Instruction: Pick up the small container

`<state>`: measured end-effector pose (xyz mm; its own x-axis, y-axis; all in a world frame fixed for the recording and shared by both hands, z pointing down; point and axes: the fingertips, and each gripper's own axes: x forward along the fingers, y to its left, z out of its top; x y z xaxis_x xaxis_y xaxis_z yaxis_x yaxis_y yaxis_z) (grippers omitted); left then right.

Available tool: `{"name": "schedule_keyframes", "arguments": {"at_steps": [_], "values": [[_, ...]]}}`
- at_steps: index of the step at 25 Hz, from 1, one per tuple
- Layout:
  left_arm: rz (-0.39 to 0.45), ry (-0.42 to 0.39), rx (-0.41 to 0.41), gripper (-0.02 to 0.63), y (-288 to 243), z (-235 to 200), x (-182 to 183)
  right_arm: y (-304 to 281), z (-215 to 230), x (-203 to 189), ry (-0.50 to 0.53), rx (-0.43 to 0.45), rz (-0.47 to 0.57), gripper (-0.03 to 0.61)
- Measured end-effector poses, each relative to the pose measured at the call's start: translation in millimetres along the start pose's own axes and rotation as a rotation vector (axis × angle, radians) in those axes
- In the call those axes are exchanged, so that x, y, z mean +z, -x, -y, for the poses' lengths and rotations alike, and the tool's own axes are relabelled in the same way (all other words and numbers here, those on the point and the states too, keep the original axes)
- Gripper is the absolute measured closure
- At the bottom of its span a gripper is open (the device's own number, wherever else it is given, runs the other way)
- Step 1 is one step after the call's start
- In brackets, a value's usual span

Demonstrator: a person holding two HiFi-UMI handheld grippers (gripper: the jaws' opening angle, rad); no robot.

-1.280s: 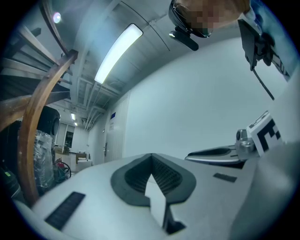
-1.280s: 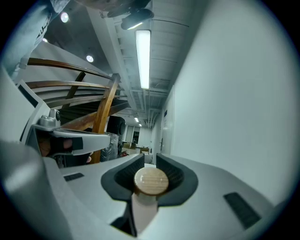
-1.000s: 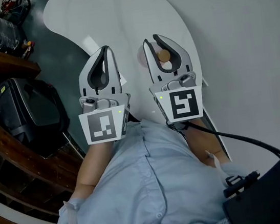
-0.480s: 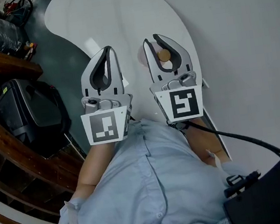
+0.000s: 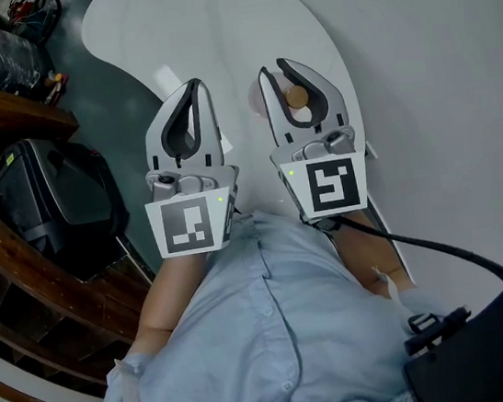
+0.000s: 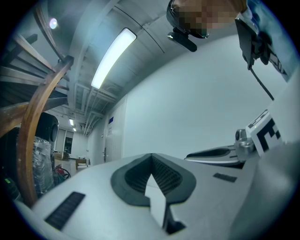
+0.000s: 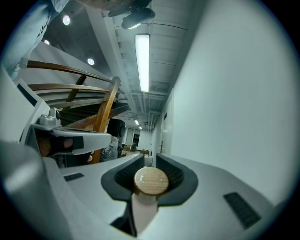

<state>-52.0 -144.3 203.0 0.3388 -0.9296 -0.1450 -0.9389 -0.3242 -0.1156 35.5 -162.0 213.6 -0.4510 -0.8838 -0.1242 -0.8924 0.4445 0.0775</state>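
Nothing much has moved since the earlier frames; the right hand-held gripper (image 5: 277, 76) sits where it was, its jaws closed on the container (image 7: 151, 181), and the left hand-held gripper (image 5: 191, 90) has shifted only a shade. In the right gripper view, the container's round wooden lid (image 7: 151, 180) fills the dark padded hollow between the jaws, with the pale body running down into the gap below it; the pads seem to press on both sides. The left hand-held gripper is just beside the right one, its jaws shut together and holding nothing; its own view shows only the bare hollow. Both are held over the near edge of the white worktop (image 5: 208, 25), close to our chest. We read this stillness as a settled grip, so we judge the pick made or all but made; we cannot tell from above whether the container is clear of the worktop. What is left, we think, is a steady lift without loosening the jaws.
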Motion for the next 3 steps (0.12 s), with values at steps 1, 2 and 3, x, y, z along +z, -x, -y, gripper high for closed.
{"name": "schedule_keyframes", "arguments": {"at_steps": [1, 2, 3], "values": [[0.001, -0.001, -0.001, 0.615, -1.0, -0.9, 0.0, -1.3, 0.1, 0.0, 0.000, -0.002, -0.001, 0.503], [0.002, -0.001, -0.001, 0.615, -2.1, -1.5, -0.2, -2.5, 0.5, -0.2, -0.001, -0.003, -0.001, 0.503], [0.003, -0.002, -0.002, 0.615, -3.3, -2.0, -0.5, -3.7, 0.9, -0.4, -0.003, -0.005, -0.002, 0.503]]}}
